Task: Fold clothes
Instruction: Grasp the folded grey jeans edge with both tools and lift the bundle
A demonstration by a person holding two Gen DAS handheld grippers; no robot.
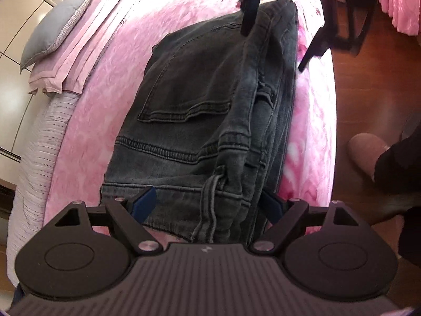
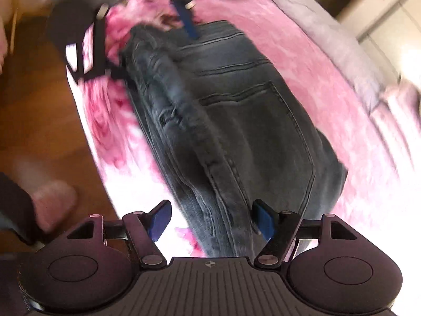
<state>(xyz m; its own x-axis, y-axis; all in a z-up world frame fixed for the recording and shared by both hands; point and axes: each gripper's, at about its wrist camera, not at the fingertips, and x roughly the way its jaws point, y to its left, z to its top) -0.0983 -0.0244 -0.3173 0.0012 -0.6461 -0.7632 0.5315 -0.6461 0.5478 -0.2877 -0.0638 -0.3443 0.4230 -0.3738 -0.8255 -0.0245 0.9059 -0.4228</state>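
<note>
Folded jeans (image 1: 200, 110) near blanket (image 1: 105, 105) edge, both tools (image 1: 208, 205) (image 2: 211, 218) released astride.

This is a bedroom in someone's home. A bed (image 1: 86, 131) fills most of it, covered by a fluffy pink blanket (image 1: 110, 79), with a grey pillow (image 1: 52, 31) and pale pink folded bedding (image 1: 79, 47) at its head. Beside it runs a warm wooden floor (image 1: 363, 92), where a pink slipper (image 1: 365, 152) stands.

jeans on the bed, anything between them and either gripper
Nothing visible. The folded jeans lie bare on the pink blanket; the left gripper and right gripper both straddle their ends, open.
</note>
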